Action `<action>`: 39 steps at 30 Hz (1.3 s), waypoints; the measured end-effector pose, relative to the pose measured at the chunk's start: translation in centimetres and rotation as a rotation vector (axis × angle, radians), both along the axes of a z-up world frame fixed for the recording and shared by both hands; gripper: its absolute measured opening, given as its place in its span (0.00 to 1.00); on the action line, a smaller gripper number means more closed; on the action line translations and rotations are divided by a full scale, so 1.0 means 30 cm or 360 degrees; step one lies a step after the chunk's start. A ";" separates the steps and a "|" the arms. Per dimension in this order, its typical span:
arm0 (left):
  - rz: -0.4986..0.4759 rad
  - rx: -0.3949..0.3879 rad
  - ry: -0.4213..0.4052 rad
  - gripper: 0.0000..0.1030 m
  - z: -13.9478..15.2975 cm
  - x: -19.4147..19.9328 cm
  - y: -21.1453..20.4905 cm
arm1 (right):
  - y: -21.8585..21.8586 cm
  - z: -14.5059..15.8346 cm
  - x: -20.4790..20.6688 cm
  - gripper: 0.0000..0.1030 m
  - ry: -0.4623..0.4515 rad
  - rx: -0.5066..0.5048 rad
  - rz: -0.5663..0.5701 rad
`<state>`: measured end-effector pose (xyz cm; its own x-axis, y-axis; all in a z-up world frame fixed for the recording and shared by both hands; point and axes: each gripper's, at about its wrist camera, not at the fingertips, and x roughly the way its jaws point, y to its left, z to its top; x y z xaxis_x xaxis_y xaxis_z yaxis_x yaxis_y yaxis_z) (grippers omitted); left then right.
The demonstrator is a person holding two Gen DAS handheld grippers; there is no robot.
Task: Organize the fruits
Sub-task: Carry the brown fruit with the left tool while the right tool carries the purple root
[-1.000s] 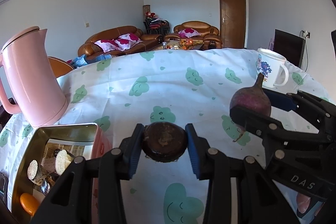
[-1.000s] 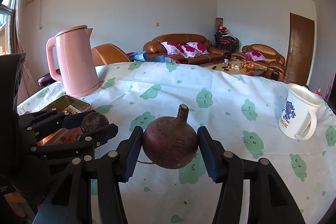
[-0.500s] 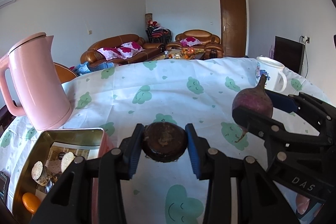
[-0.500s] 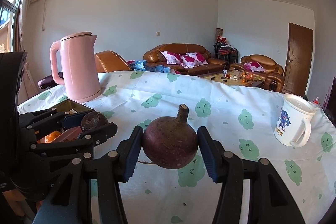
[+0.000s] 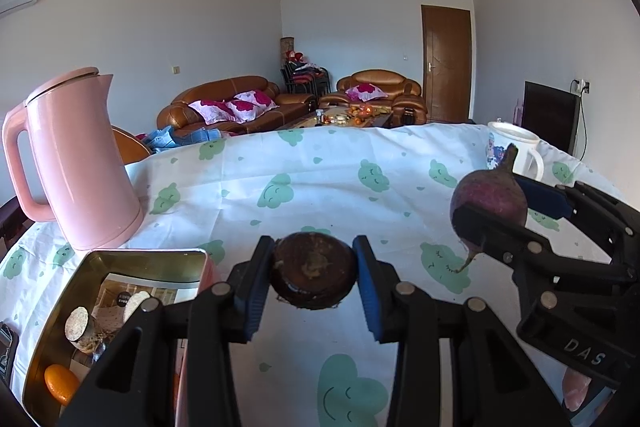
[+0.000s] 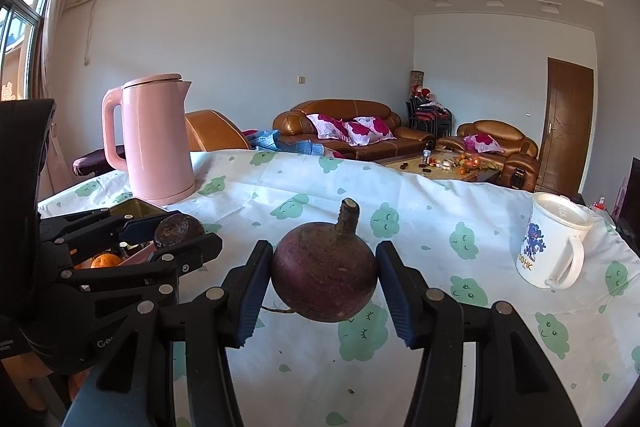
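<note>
Taking the pink kettle [image 5: 76, 163] as the landmark: it stands upright at the far left of the tabletop [image 5: 320, 187], which is covered with a white cloth printed with green smiling clouds. Directly in front of the kettle, touching or nearly touching its base, sits an open metal tin [image 5: 52, 339]. Inside the tin lie an orange fruit [image 5: 60, 383] at the near end and two pale cork-like round pieces [image 5: 78, 323] further in.

To the right of the kettle and tin, the left hand-held gripper [image 5: 315, 275] is clenched on a dark brown round fruit [image 5: 314, 273], its blue pads pressing both sides and holding it above the cloth. In the right wrist view this same gripper [image 6: 176, 231] appears just in front of the kettle, over the tin's edge.

Further right of the kettle, the right hand-held gripper [image 6: 324, 277] grasps a purple-red beet [image 6: 325, 275], stem end up, with a thin root trailing from its underside; the pads press its flanks and it is clear of the tabletop. In the left wrist view the beet [image 5: 490, 197] shows side-on within that gripper [image 5: 500, 215].

Farthest right from the kettle, well apart, a white mug [image 6: 550, 243] with a blue print stands upright on the cloth.
</note>
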<state>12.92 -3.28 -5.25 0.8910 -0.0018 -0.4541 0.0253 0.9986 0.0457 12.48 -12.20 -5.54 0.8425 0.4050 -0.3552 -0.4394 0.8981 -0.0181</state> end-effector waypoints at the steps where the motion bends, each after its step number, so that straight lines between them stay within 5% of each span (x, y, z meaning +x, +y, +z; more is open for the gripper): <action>1: 0.0000 0.0000 -0.0004 0.41 0.001 -0.002 0.000 | -0.001 0.001 -0.002 0.54 -0.0005 0.0003 0.0001; 39: 0.0057 0.0022 -0.0179 0.40 0.027 -0.137 0.054 | 0.014 0.025 -0.105 0.54 -0.0166 0.0087 0.0090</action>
<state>8.82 -1.66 -4.43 0.9357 0.0366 -0.3509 -0.0166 0.9981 0.0599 9.35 -11.78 -4.80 0.8488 0.4695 -0.2429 -0.4879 0.8727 -0.0178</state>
